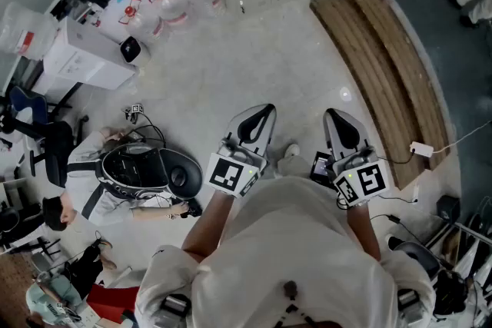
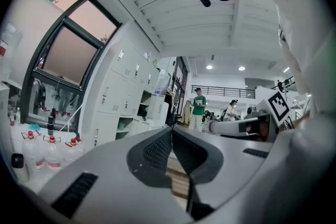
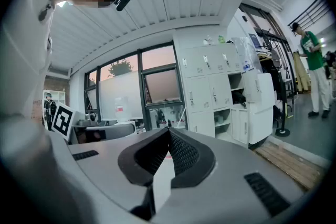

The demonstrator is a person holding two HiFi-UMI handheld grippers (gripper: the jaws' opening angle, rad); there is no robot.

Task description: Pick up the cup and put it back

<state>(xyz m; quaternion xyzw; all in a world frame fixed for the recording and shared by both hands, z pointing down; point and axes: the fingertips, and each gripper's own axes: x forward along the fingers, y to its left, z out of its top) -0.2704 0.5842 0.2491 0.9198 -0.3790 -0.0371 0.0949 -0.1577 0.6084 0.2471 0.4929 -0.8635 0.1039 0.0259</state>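
Only the head view showed the floor: wooden planks (image 1: 384, 65) on the right, water bottles (image 1: 173, 0) upper left, a black backpack (image 1: 142, 169) left of the person. The gripper views covered the room ahead instead: white lockers (image 2: 126, 97), a person in a green shirt (image 2: 198, 107), windows (image 3: 157, 86). Left gripper (image 1: 264, 110) and right gripper (image 1: 333, 114) sat side by side close to the chest, elbows bent, pointing roughly level, both with jaws closed tip to tip on nothing; couldn't find the cup in any view.
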